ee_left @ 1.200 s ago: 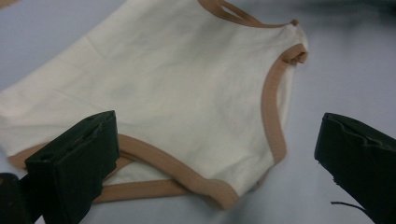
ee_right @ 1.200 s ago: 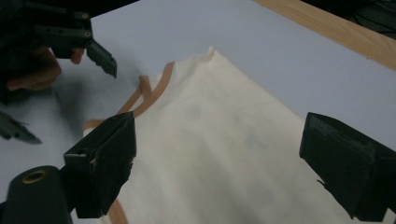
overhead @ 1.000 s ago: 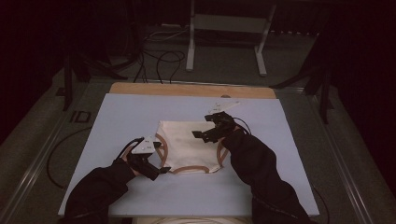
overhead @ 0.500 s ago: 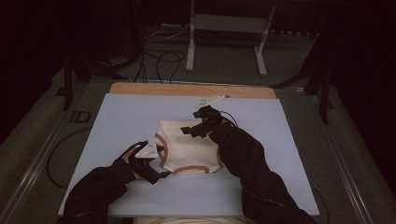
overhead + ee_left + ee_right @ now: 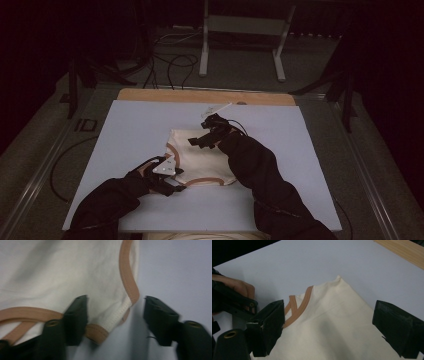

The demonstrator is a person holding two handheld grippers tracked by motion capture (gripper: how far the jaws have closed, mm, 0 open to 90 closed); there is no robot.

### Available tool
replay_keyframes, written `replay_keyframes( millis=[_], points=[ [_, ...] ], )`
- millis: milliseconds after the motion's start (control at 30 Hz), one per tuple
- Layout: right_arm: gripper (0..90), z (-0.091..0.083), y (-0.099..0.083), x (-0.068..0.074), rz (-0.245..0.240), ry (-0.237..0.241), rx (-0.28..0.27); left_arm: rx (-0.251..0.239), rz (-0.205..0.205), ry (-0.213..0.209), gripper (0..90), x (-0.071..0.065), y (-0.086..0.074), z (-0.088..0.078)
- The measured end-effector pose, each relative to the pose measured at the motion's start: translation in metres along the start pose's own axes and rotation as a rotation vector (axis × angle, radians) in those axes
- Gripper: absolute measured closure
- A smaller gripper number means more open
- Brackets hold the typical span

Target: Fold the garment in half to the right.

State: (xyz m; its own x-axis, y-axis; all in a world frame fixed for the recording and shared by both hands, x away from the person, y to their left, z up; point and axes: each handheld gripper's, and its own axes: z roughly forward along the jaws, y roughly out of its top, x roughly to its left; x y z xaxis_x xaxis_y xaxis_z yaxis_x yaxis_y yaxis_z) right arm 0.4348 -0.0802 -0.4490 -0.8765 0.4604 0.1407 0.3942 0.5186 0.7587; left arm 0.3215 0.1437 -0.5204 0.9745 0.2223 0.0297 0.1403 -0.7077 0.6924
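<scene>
A cream garment (image 5: 200,162) with tan trim lies flat mid-table. My left gripper (image 5: 172,176) sits at its near left corner. In the left gripper view that corner (image 5: 117,312), with its white stitched hem, lies between the jaws of the left gripper (image 5: 116,315). The jaws have just been closing, but a gap still shows beside the right one, so the cloth is not pinched. My right gripper (image 5: 200,140) hovers over the garment's far left part. In the right gripper view its jaws stand wide around the gripper's midpoint (image 5: 329,325), over the cream cloth (image 5: 332,315) with nothing gripped.
The pale blue table top (image 5: 135,130) has a wooden strip (image 5: 200,96) along its far edge. On the floor behind it stand a metal frame (image 5: 240,30) and loose cables (image 5: 170,60). A hand (image 5: 239,287) holding the left gripper is in the right gripper view.
The right arm and gripper have slid left across the far part of the garment. The left hand has stayed at the near left corner.
</scene>
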Motion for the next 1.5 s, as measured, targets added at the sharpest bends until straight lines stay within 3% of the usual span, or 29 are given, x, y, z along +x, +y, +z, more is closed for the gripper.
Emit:
replay_keyframes(
  millis=[133,433,700,900,933,1100,1233,1267,1367,1500],
  points=[
    [11.0,0.002,0.001,0.001,0.002,0.004,0.0,-0.002,0.012,-0.008,48.5,0.001,0.003,0.002],
    [11.0,0.006,0.005,0.001,-0.006,0.005,0.001,-0.013,-0.021,0.063,82.0,0.008,0.008,0.008],
    [12.3,0.016,0.016,-0.001,-0.017,0.002,0.01,-0.01,-0.029,0.058,84.6,0.007,0.009,0.008],
    [12.9,0.035,0.026,-0.002,-0.005,0.007,0.031,-0.012,-0.029,0.057,84.7,0.007,0.008,0.008],
    [13.0,0.048,0.032,-0.001,0.007,0.017,0.046,-0.014,-0.031,0.056,84.7,0.008,0.008,0.008],
    [13.0,0.065,0.038,0.0,0.02,0.023,0.069,-0.019,-0.025,0.054,84.6,0.008,0.007,0.008],
    [13.0,0.087,0.042,0.0,0.036,-0.014,0.09,-0.032,-0.033,0.049,84.6,0.008,0.006,0.008],
    [13.2,0.091,0.042,0.001,0.06,-0.019,0.101,-0.032,-0.035,0.05,84.6,0.008,0.006,0.008],
    [23.1,0.102,0.041,-0.002,0.023,-0.034,0.135,-0.033,-0.034,0.049,84.6,0.008,0.005,0.008],
    [25.5,0.111,0.04,-0.005,0.045,-0.045,0.14,-0.033,-0.033,0.049,84.6,0.008,0.005,0.008]
  ],
)
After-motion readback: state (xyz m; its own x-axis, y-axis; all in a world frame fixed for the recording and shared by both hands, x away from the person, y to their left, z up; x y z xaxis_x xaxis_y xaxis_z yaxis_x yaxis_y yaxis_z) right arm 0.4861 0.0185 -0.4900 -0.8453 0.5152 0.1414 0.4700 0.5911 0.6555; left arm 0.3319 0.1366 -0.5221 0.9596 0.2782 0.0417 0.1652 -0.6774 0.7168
